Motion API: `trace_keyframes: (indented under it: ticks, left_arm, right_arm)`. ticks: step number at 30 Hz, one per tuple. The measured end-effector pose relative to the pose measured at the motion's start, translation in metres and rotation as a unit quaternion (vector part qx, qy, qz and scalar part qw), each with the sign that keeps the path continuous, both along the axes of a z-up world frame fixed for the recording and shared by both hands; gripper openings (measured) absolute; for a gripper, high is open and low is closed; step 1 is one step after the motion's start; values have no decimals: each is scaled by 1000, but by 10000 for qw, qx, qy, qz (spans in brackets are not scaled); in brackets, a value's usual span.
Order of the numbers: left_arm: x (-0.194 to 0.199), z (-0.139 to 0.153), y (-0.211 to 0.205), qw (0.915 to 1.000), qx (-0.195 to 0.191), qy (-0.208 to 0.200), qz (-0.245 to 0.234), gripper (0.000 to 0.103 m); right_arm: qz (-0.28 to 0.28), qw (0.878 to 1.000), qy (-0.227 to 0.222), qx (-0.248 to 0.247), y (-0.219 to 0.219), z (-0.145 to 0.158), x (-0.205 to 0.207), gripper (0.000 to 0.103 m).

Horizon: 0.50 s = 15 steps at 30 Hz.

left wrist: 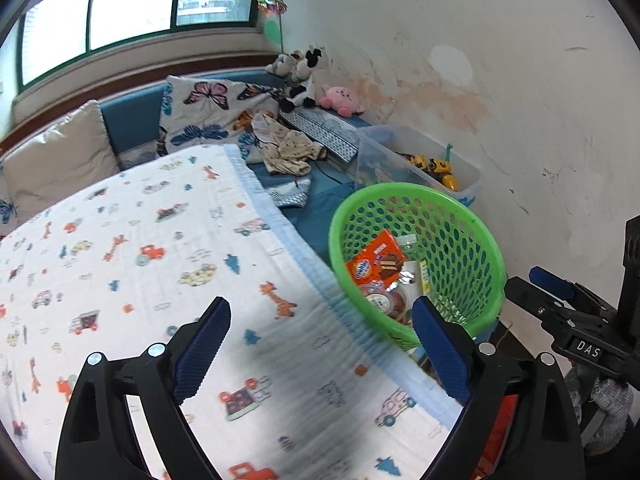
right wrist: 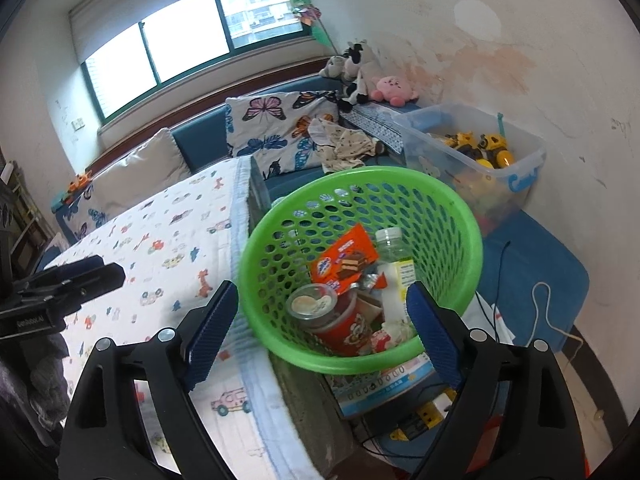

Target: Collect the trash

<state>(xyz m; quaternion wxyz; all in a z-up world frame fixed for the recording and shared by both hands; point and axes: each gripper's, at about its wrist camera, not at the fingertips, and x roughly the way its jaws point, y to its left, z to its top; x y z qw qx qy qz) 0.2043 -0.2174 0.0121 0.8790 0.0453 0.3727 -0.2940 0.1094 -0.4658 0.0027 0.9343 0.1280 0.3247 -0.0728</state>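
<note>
Both of your hand-held grippers are wide and hold nothing: the left hand-held gripper (left wrist: pixel 322 354) hangs over the white cartoon-print blanket (left wrist: pixel 160 248) beside the round green perforated plastic basket (left wrist: pixel 476 240), and the right hand-held gripper (right wrist: pixel 322 330) points at the basket's near rim.

The trash is already inside the basket — an orange biscuit wrapper (right wrist: pixel 344 258), a clear plastic bottle (right wrist: pixel 390 242) and a red cup with a round lid (right wrist: pixel 320 306).

I think the risk is the basket itself: it seems to stand on a stack of things beside the bed, so a push on its rim could tip it and spill everything.

Only the right view shows that stack — a blue printed box (right wrist: pixel 384 386) under the basket, with cables near it. Only the left view shows the bare blanket between your fingers, with no trash on it.
</note>
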Motion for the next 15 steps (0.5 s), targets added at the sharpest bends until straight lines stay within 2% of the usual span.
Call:
trace_keyframes:
  ticks: [15]
  left_arm:
    - [-25, 8, 70, 9988, -83, -244, 414, 92]
  right_arm:
    - [229, 9997, -35, -127, 54, 7, -11, 91]
